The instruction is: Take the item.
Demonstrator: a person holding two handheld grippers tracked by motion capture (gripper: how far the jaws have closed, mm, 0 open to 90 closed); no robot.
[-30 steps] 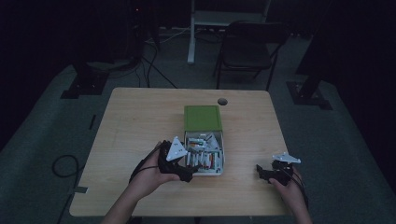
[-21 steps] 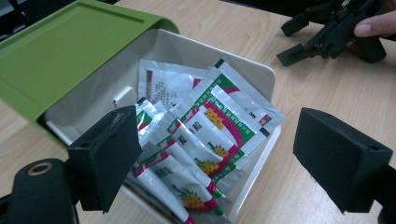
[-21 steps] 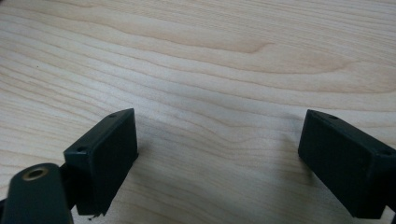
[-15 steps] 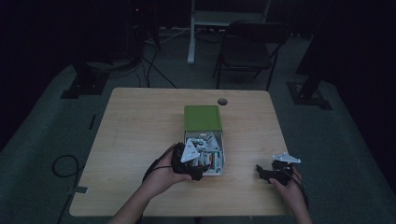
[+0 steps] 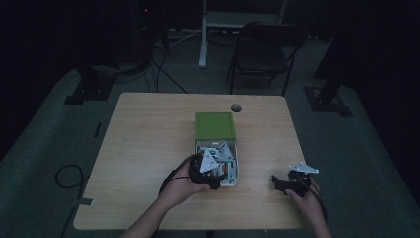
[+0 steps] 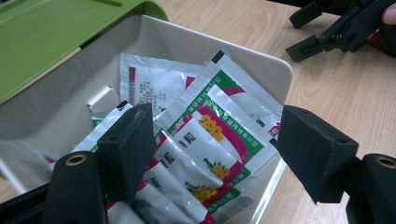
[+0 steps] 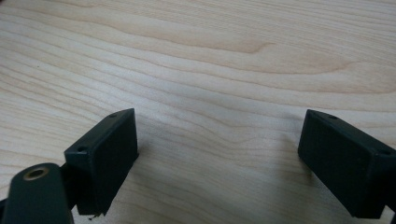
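The sachets (image 6: 205, 140) lie in a loose, overlapping pile inside the white box (image 6: 261, 60), which stands near the middle of the wooden table (image 5: 148, 139), toward the person's side. Its green lid (image 5: 214, 125) is folded open to the far side. The packets are shiny foil with a pink and green print and small yellow flowers, and they lean on each other at different angles.

Our left gripper (image 6: 212, 154) is down in the box over the pile. Its jaws have just been closing, but they stand half open, with several sachets between them, and we cannot see the pads pressing on any one packet. In the high view this gripper (image 5: 210, 171) sits at the near edge of the box.

Our right gripper (image 7: 219, 158) rests low over the bare table, well apart from the box, with its jaws wide and nothing between them.

We judge that the risks are these. Because the packets overlap, the jaws may catch two or three at once instead of one. The foil looks slippery, so a sachet taken only at its edge may slide out during lifting. The box is probably light, and no hand holds it, so a pull can drag or tip it.
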